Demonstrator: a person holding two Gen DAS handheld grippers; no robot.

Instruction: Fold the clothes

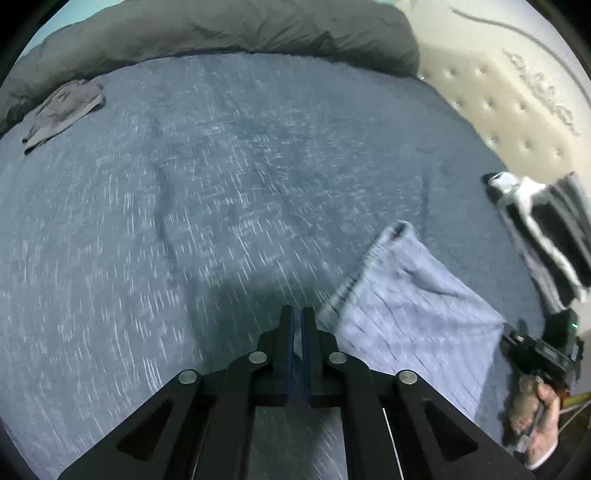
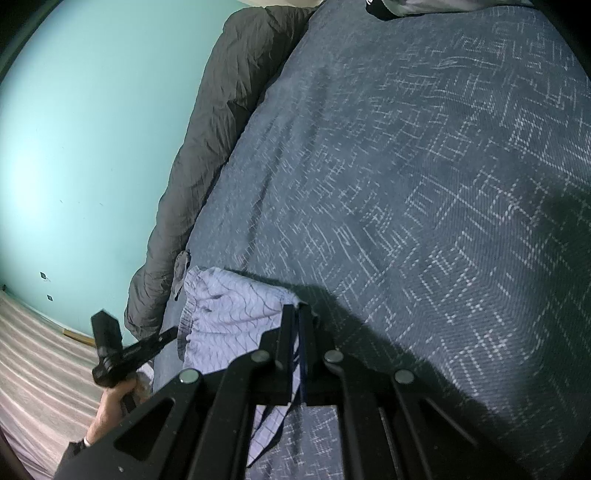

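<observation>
A light blue patterned garment (image 1: 410, 299) lies on the blue bedspread (image 1: 221, 184), stretched between my two grippers. My left gripper (image 1: 297, 314) is shut on its left edge; cloth shows between the fingers. My right gripper (image 2: 298, 314) is shut on the garment's (image 2: 229, 314) other corner, with cloth hanging below the fingers. The right gripper also shows in the left wrist view (image 1: 509, 332), and the left gripper in the right wrist view (image 2: 170, 334).
A folded grey garment (image 1: 61, 110) lies at the far left of the bed. A black and white garment (image 1: 546, 229) lies at the right. A dark grey duvet (image 1: 221, 33) is bunched along the far edge. A teal wall (image 2: 81, 147) stands beyond.
</observation>
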